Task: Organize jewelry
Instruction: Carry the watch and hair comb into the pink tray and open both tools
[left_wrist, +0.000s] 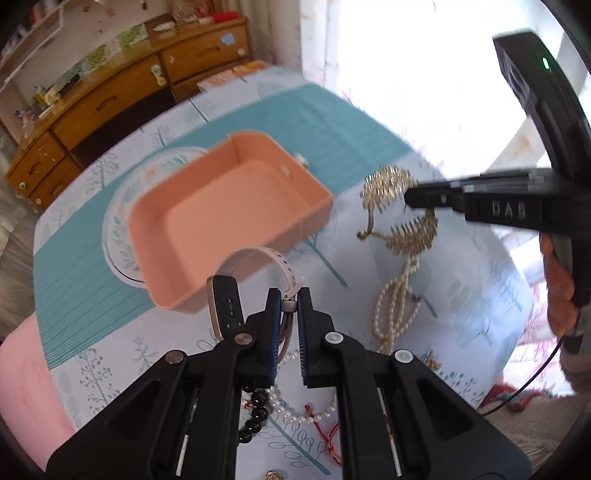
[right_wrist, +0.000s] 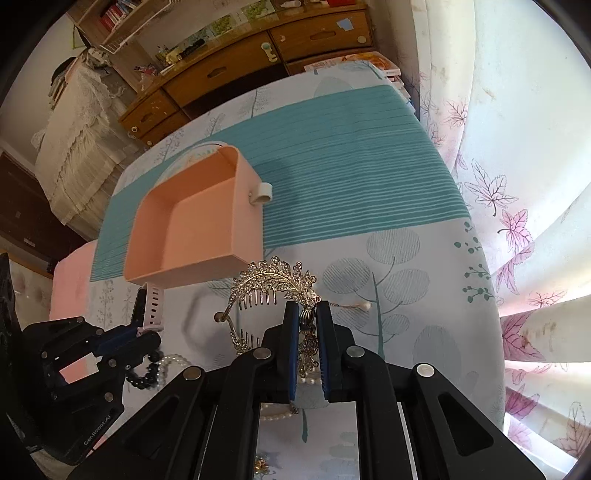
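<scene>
My left gripper (left_wrist: 289, 295) is shut on the pale pink strap of a smartwatch (left_wrist: 226, 306) and holds it above the table, just in front of the open salmon-pink box (left_wrist: 207, 221). It also shows in the right wrist view (right_wrist: 147, 330). My right gripper (right_wrist: 307, 308) is shut on a gold rhinestone hair comb (right_wrist: 273, 280) and holds it up to the right of the box (right_wrist: 192, 229). In the left wrist view the comb (left_wrist: 391, 192) hangs from the right gripper (left_wrist: 410, 199) with a pearl necklace (left_wrist: 395, 299) dangling below it.
A black bead bracelet (left_wrist: 255, 413), a pearl string (left_wrist: 295, 413) and a red cord (left_wrist: 332, 439) lie on the patterned tablecloth (right_wrist: 351, 177) beneath the grippers. A wooden dresser (right_wrist: 229, 70) stands beyond the table. A floral curtain (right_wrist: 517, 221) hangs at the right.
</scene>
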